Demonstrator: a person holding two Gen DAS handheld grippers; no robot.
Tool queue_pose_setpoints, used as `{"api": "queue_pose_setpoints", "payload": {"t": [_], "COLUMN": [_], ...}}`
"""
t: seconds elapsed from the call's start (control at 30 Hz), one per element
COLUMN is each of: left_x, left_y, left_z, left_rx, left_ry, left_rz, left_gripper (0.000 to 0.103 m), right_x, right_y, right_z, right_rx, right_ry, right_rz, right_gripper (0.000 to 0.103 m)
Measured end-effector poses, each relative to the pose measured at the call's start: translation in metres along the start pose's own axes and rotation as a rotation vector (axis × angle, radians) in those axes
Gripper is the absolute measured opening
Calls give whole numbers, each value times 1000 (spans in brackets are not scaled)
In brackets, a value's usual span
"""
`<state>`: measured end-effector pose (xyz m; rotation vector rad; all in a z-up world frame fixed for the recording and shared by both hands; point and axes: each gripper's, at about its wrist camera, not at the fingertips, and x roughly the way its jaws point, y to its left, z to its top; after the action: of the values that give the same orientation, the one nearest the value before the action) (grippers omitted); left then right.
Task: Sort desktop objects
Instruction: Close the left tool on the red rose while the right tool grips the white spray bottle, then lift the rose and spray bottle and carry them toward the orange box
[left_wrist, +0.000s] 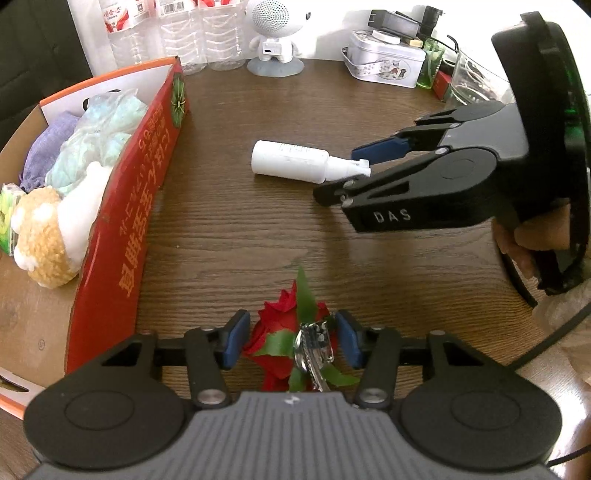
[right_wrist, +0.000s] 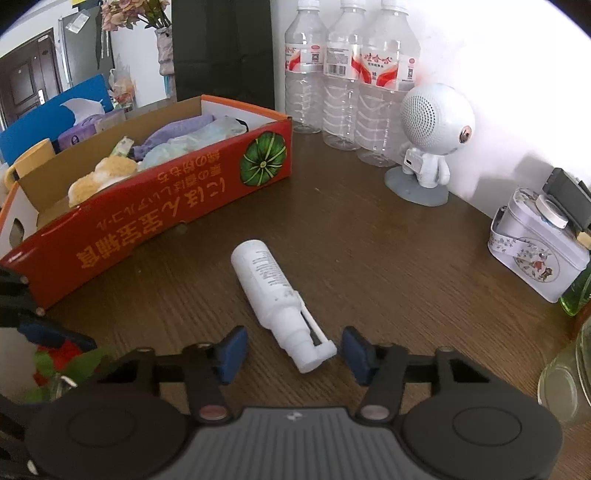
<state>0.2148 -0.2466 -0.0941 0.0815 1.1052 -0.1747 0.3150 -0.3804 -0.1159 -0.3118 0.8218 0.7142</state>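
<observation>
A red cloth rose (left_wrist: 275, 332) with green leaves and a bunch of keys (left_wrist: 314, 350) lies on the brown wooden table (left_wrist: 258, 229). My left gripper (left_wrist: 291, 339) straddles it, blue pads right at the petals on either side, with no squeeze showing. A white spray bottle (right_wrist: 269, 291) lies on its side mid-table. Its nozzle end (right_wrist: 314, 354) sits between the pads of my right gripper (right_wrist: 295, 354), with gaps on both sides. In the left wrist view the right gripper (left_wrist: 343, 171) comes in from the right at the bottle (left_wrist: 291, 162).
A red and orange cardboard box (left_wrist: 122, 229) on the left holds a plush toy (left_wrist: 48, 236), cloths and bags. Along the back stand three water bottles (right_wrist: 343, 81), a white robot speaker (right_wrist: 432, 140), a patterned tin (right_wrist: 535, 251) and glass jars (right_wrist: 569, 373). A hand (left_wrist: 532, 240) holds the right gripper.
</observation>
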Motion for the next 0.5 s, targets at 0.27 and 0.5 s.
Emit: {"api": "queue_pose_setpoints", "payload": {"t": [0.27,0.5], "left_x": [-1,-8], "left_y": [2,1], "left_z": [-1,-3], "left_rx": [-9,3], "left_ry": [-2,-19], "left_rz": [-10,-28], "left_gripper": [44,40], "right_x": [-4,-22], "right_y": [6,10], "right_z": [0,-12], "right_rx": [1,69], "right_ry": [18,19], "right_rz": [-3,-14], "right_gripper": [24,24]}}
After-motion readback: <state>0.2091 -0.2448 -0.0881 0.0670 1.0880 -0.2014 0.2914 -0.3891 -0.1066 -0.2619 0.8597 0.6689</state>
